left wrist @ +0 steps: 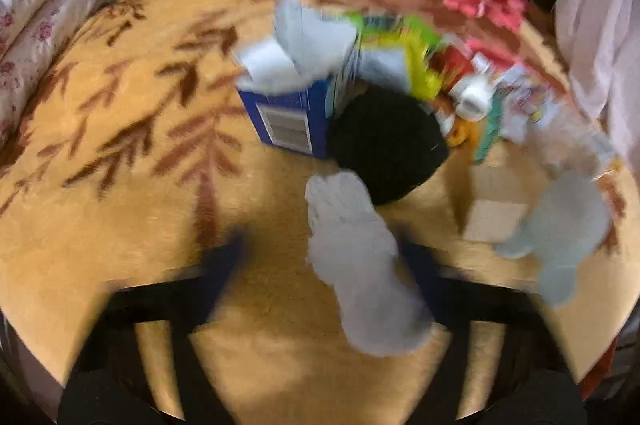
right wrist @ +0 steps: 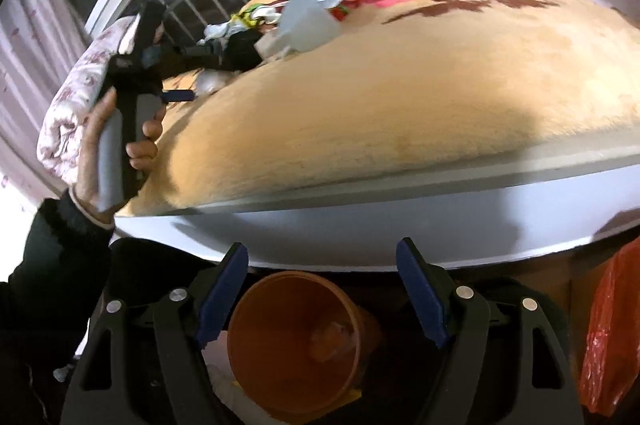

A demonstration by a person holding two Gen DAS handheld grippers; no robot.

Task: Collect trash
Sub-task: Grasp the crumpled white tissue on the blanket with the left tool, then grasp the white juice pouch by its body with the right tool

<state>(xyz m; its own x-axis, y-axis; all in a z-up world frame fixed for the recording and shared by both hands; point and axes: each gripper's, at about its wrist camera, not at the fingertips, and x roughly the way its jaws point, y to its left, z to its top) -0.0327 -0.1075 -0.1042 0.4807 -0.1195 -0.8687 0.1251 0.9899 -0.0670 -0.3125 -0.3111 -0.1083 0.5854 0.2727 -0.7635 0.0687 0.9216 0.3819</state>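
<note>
Left wrist view, heavily blurred. The bed's blanket (left wrist: 120, 225) carries everything.

- Blue box (left wrist: 288, 121), upper middle, stuffed with white paper. A black lump (left wrist: 384, 145) touches its right side; can't identify it.
- Left hand-held gripper (left wrist: 320, 247): jaws stand apart. Crumpled tissue (left wrist: 360, 265) sits between them, against the right-side finger, with bare blanket showing between it and the left-side finger. So it is released, not pinching, as far as the blur allows.
- Behind: wrappers (left wrist: 400, 57) and a white roll (left wrist: 476, 97). Further right, a cardboard scrap (left wrist: 496, 221) and a second tissue (left wrist: 560, 237), both loose on the blanket.

Right wrist view, sharper.

- Far left, a person's hand (right wrist: 116, 145) grips the left tool's handle over the bed.
- Right hand-held gripper (right wrist: 320, 261): released and empty, off the bed edge.
- Orange bin (right wrist: 300, 325) stands on the floor directly below its jaws. Something pale lies at the bottom.
- Red bag (right wrist: 608, 337) at far right.

Judgement: the step in hand is the pickup of the first tissue, with most trash uncollected. The next move calls for closing the left jaws squarely on it, lifting clear of the blanket pile, then carrying it past the bed edge to the bin. The tissue is soft and light, so an off-centre pinch could drop it.
</note>
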